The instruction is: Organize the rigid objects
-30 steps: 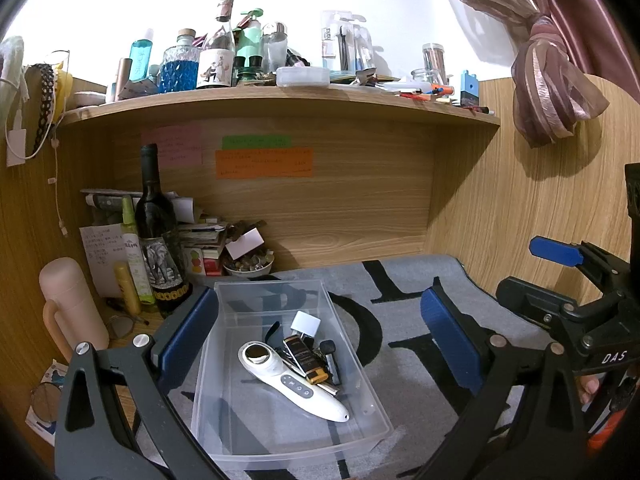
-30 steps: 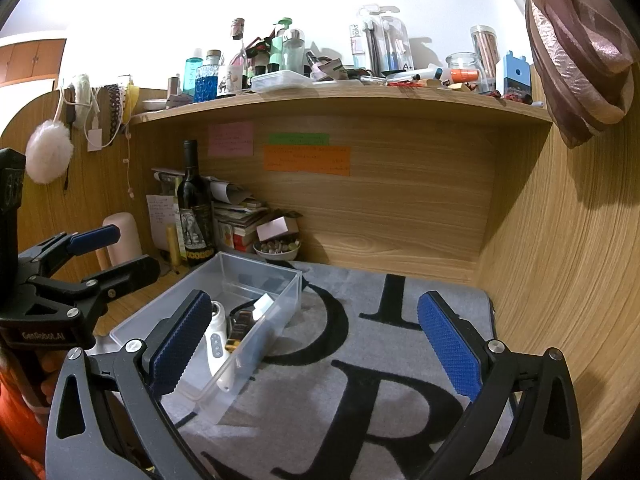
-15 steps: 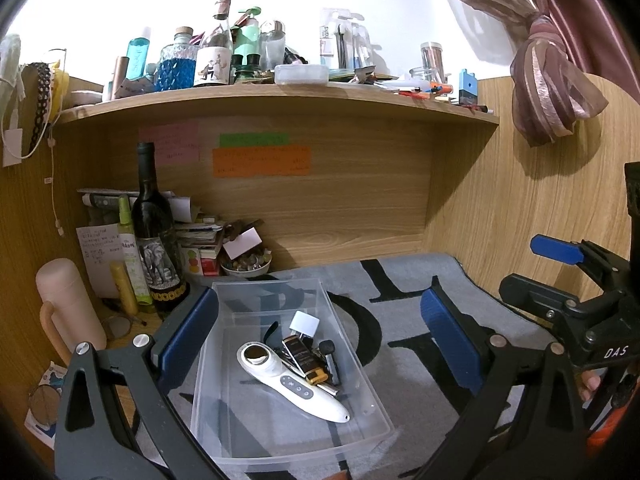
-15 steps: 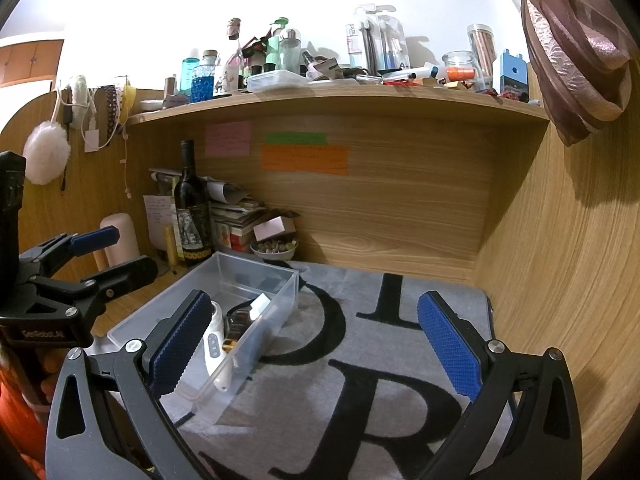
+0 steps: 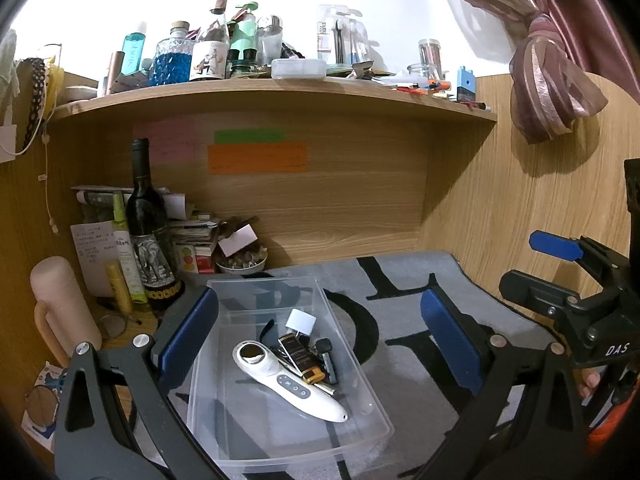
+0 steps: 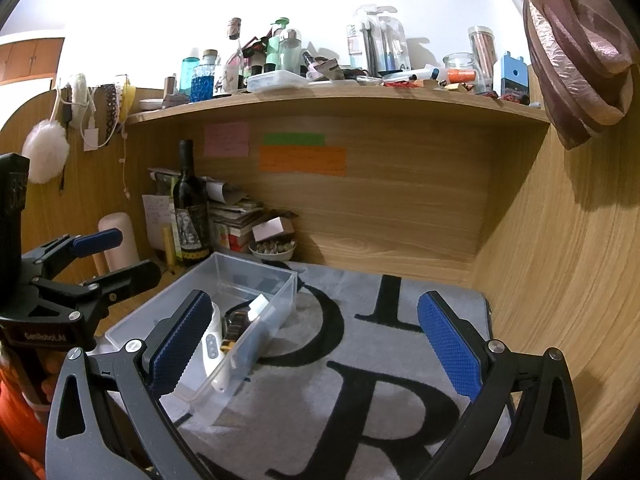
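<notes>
A clear plastic bin (image 5: 224, 364) (image 6: 276, 280) sits on the grey lettered mat. Inside lie a white handheld device (image 5: 288, 384) (image 6: 211, 348), a black and gold tube (image 5: 300, 360) (image 6: 234, 328), a small black stick (image 5: 326, 354) and a white square piece (image 5: 301, 321) (image 6: 256, 305). My left gripper (image 5: 320, 344) hovers open above the bin, holding nothing. My right gripper (image 6: 314, 344) is open over the mat, just right of the bin, also holding nothing. Each gripper shows in the other's view, the right (image 5: 560, 276) and the left (image 6: 102, 260).
A dark wine bottle (image 5: 146, 232) (image 6: 192, 216), a pink flask (image 5: 60, 308), stacked books (image 5: 192, 240) and a small bowl (image 5: 242, 262) crowd the back left corner. Wooden walls enclose the desk; the shelf (image 5: 280, 88) above is packed with bottles. A curtain (image 5: 548, 92) hangs right.
Both views have shifted only slightly; the grippers stay open and the bin's contents have not moved.
</notes>
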